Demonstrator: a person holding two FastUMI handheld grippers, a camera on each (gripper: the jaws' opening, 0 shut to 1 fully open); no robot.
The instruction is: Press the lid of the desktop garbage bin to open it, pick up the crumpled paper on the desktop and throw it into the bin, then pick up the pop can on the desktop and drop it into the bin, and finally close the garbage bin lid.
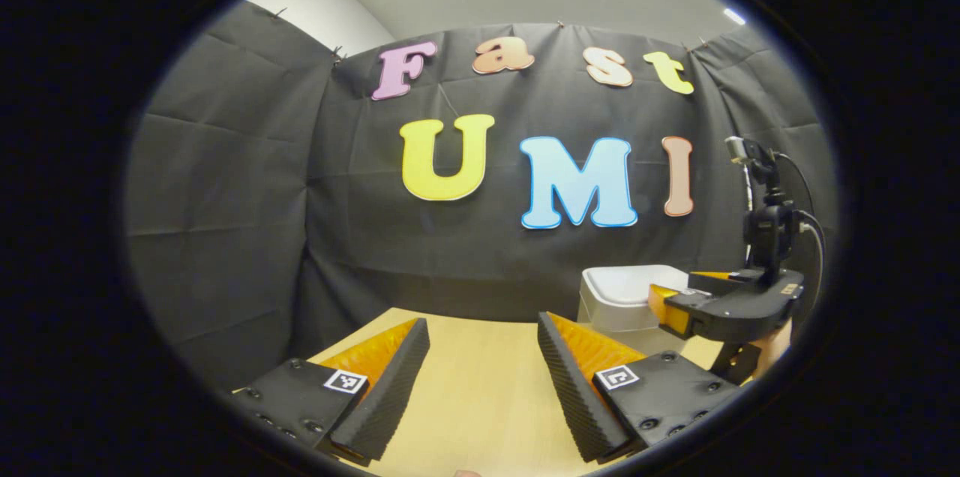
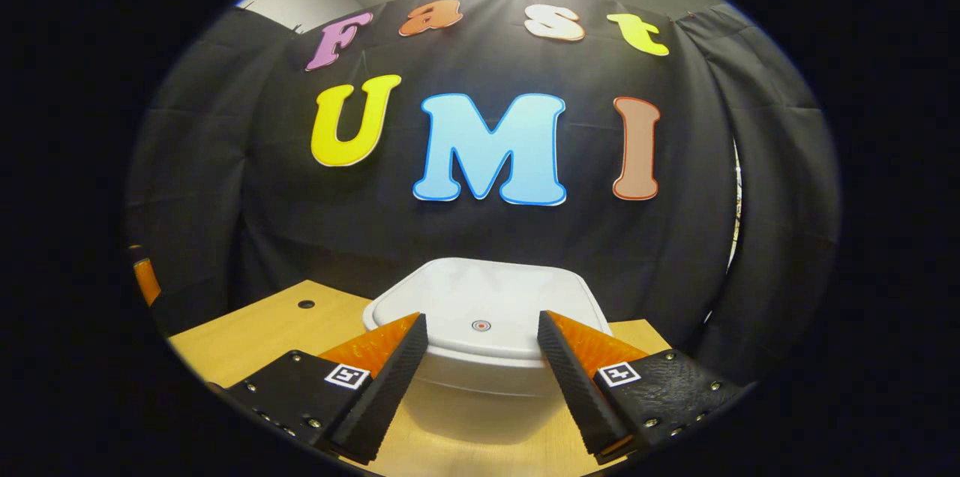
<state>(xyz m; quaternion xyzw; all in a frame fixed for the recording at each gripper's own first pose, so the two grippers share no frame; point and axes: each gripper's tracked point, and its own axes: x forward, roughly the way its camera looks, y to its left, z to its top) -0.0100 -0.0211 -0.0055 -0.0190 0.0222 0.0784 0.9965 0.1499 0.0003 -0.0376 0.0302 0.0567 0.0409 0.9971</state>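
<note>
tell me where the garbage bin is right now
The garbage bin, lid closed, sits on the wooden desktop by the black cloth wall, straight ahead of the open right gripper; in the left gripper view it's far right.

- The white plastic desktop garbage bin (image 2: 480, 357) has a rounded-square shape and a smooth, slightly domed lid.
- Its lid (image 2: 484, 297) lies flat and shut on the body, with a small round red-ringed mark (image 2: 481, 325) near the front edge.
- It stands upright on the light wooden bench (image 2: 247, 334), towards the far edge and close to the black cloth wall.
- In the left gripper view the same white bin (image 1: 619, 301) sits at the right side of the bench (image 1: 480, 387), its right part hidden behind the other gripper.
</note>
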